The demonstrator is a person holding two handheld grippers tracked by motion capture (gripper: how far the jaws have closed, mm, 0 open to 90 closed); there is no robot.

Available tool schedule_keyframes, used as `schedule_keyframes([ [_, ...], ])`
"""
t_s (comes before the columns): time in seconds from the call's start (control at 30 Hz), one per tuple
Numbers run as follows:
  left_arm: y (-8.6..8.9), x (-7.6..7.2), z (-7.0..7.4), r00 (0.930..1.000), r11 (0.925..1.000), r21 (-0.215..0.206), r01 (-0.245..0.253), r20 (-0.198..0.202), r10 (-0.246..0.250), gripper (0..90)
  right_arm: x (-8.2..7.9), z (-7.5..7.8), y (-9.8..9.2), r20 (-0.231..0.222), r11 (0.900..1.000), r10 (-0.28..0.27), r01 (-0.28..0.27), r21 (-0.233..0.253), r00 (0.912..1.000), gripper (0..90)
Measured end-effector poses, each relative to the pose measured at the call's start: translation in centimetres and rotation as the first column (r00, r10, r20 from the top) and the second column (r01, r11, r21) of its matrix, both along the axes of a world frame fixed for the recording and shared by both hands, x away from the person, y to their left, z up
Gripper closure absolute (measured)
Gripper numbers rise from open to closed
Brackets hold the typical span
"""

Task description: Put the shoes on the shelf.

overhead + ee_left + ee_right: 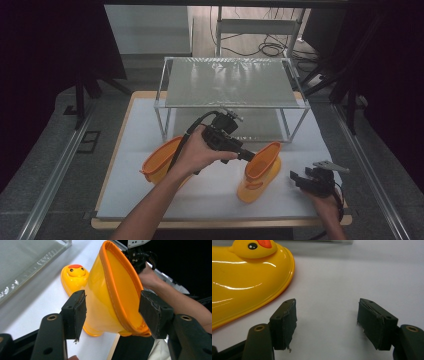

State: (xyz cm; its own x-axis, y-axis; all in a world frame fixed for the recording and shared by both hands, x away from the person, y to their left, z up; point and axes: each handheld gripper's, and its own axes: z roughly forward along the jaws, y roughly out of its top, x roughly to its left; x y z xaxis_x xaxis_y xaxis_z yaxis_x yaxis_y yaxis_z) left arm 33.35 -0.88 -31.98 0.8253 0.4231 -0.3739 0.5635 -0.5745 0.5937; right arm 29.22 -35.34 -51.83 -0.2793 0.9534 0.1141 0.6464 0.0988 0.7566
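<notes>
We saw two glossy yellow rubber boots with orange rims: the upright boot [259,172] on the bench [210,197], its rim between our left hand-held gripper's [112,312] spread jaws, right hand-held gripper [327,318] released.

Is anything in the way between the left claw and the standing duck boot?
Nothing visible is. The left claw is open, with the upright boot's orange-rimmed top sitting right between its pads. The other boot lies off to the side.
</notes>
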Motion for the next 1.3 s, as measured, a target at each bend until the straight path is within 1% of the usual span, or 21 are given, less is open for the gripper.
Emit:
schedule_keyframes([
  [0.07,-0.6,0.3,0.1,0.9999,0.9998,0.017,0.011,-0.012,-0.011,39.9,0.0,0.0,0.0,-0.001,1.0,-0.001,0.001,0.0,1.0,31.6],
  [0.17,-1.8,0.6,0.2,0.9994,0.9977,0.063,0.028,-0.021,-0.027,40.1,0.0,0.0,0.0,-0.002,1.0,0.0,0.0,0.0,1.0,31.5],
  [0.3,-3.2,0.9,-0.2,0.9994,0.9942,0.105,0.022,-0.028,-0.019,41.7,0.0,0.0,0.0,0.001,1.0,0.001,-0.001,0.001,1.0,31.5],
  [0.4,-4.0,1.2,-0.5,0.9991,0.9856,0.165,0.035,-0.029,-0.031,43.9,0.0,0.0,-0.1,0.0,1.0,0.001,-0.001,0.002,1.0,31.5],
  [0.47,-4.6,1.3,-0.7,0.9988,0.9812,0.189,0.04,-0.035,-0.034,45.6,0.0,0.0,-0.1,0.001,1.0,0.003,-0.003,0.001,1.0,31.5],
  [0.53,-5.2,1.5,-1.1,0.9981,0.9747,0.218,0.049,-0.048,-0.04,47.3,0.0,0.0,-0.1,0.0,1.0,0.003,-0.003,0.001,1.0,31.5],
  [0.57,-5.4,1.6,-1.2,0.998,0.9741,0.221,0.048,-0.052,-0.037,48.7,0.0,0.0,-0.1,0.001,1.0,0.001,-0.001,0.002,1.0,31.5],
  [0.7,-6.1,2.0,-1.9,0.9976,0.9616,0.27,0.051,-0.058,-0.037,56.3,0.0,0.0,-0.1,0.0,1.0,0.003,-0.003,0.002,1.0,31.5],
  [0.73,-6.3,2.1,-2.1,0.9968,0.9594,0.276,0.06,-0.069,-0.042,58.5,0.0,0.0,-0.1,-0.001,1.0,0.003,-0.003,0.003,1.0,31.5],
  [0.77,-6.4,2.2,-2.3,0.996,0.9587,0.277,0.065,-0.077,-0.045,61.2,0.0,0.0,-0.1,0.0,1.0,0.003,-0.003,0.004,1.0,31.5],
  [0.87,-6.7,2.2,-2.5,0.9949,0.9578,0.277,0.076,-0.085,-0.055,69.9,0.0,0.0,-0.1,-0.002,1.0,0.002,-0.002,0.006,1.0,31.5],
  [0.9,-6.8,2.2,-2.5,0.9946,0.9563,0.281,0.081,-0.086,-0.059,73.3,0.0,0.0,-0.1,-0.002,1.0,0.003,-0.003,0.005,1.0,31.6],
  [0.93,-6.8,2.2,-2.6,0.9943,0.9556,0.283,0.084,-0.087,-0.061,79.5,0.0,0.0,-0.1,-0.002,1.0,0.003,-0.003,0.005,1.0,31.6],
  [0.97,-6.9,2.3,-2.6,0.9939,0.9554,0.284,0.082,-0.093,-0.058,79.5,0.0,0.0,-0.1,-0.002,1.0,0.003,-0.003,0.005,1.0,31.6],
  [1.03,-6.8,2.4,-2.5,0.9942,0.9543,0.289,0.076,-0.095,-0.051,84.7,0.0,0.0,-0.1,-0.002,1.0,0.003,-0.003,0.005,1.0,31.6],
  [1.07,-6.8,2.4,-2.5,0.9945,0.9566,0.284,0.066,-0.096,-0.04,85.4,0.0,0.0,-0.1,-0.001,1.0,0.004,-0.004,0.005,1.0,31.6],
  [1.1,-6.7,2.6,-2.4,0.9944,0.9571,0.282,0.067,-0.098,-0.041,85.8,0.0,0.0,-0.1,-0.002,1.0,0.003,-0.003,0.006,1.0,31.6],
  [1.13,-6.6,2.6,-2.4,0.9945,0.961,0.271,0.055,-0.101,-0.028,86.1,0.0,0.0,-0.2,-0.002,1.0,0.003,-0.003,0.007,1.0,31.6],
  [1.17,-6.4,2.8,-2.4,0.9944,0.9608,0.271,0.057,-0.102,-0.03,86.3,0.0,0.0,-0.2,-0.001,1.0,0.004,-0.004,0.007,1.0,31.6],
  [1.23,-6.0,2.9,-2.1,0.994,0.9677,0.248,0.043,-0.108,-0.016,86.5,0.0,0.0,-0.2,-0.002,1.0,0.006,-0.006,0.007,1.0,31.7],
  [1.3,-5.4,2.9,-1.6,0.9934,0.9743,0.223,0.035,-0.115,-0.01,86.6,0.1,0.0,-0.2,0.0,1.0,0.006,-0.006,0.008,1.0,31.7],
])
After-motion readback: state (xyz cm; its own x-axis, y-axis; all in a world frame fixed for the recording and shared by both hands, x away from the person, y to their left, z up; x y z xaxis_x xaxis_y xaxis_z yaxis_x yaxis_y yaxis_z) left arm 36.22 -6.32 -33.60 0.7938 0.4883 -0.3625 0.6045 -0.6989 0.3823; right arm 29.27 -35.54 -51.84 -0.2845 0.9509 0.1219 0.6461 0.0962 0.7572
